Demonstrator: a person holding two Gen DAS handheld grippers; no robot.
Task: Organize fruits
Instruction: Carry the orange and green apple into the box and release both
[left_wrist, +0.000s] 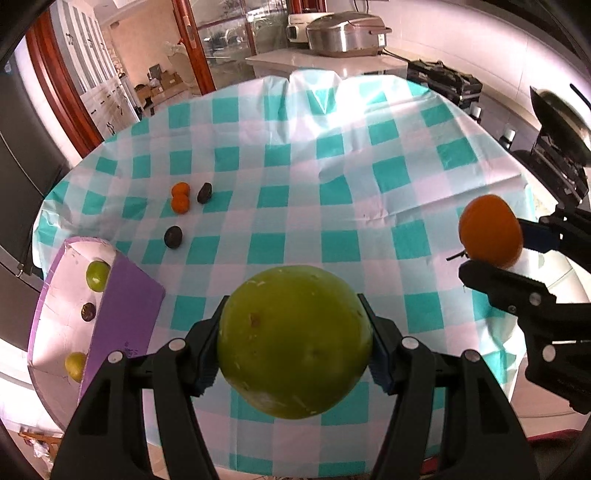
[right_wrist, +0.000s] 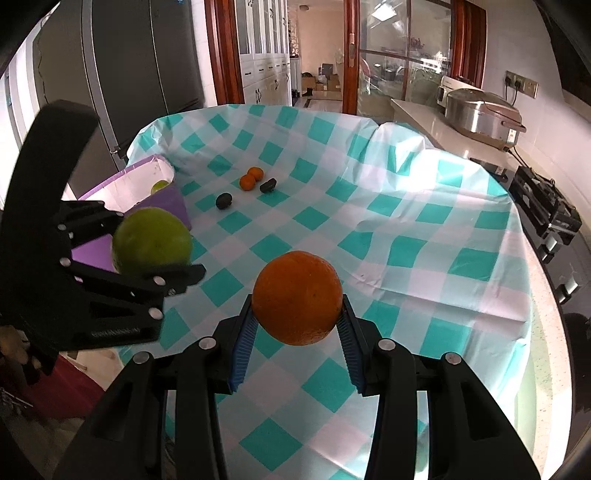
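Note:
My left gripper (left_wrist: 293, 343) is shut on a big green fruit (left_wrist: 294, 341) and holds it above the checked tablecloth (left_wrist: 332, 155). From the right wrist view that same green fruit (right_wrist: 151, 240) hangs at the left in the left gripper (right_wrist: 147, 245). My right gripper (right_wrist: 297, 317) is shut on an orange (right_wrist: 297, 297), also lifted off the table; the left wrist view has this orange (left_wrist: 490, 230) at its right edge in the right gripper (left_wrist: 493, 245). Two small oranges (left_wrist: 180, 198) and two dark fruits (left_wrist: 173, 236) lie on the cloth.
A purple box (left_wrist: 122, 314) with a white inside sits at the table's left edge, holding two green fruits (left_wrist: 98, 276) and a dark one (left_wrist: 88, 312). A counter with a metal cooker (left_wrist: 343, 35) stands behind the table. A black stove (right_wrist: 546, 210) lies to the right.

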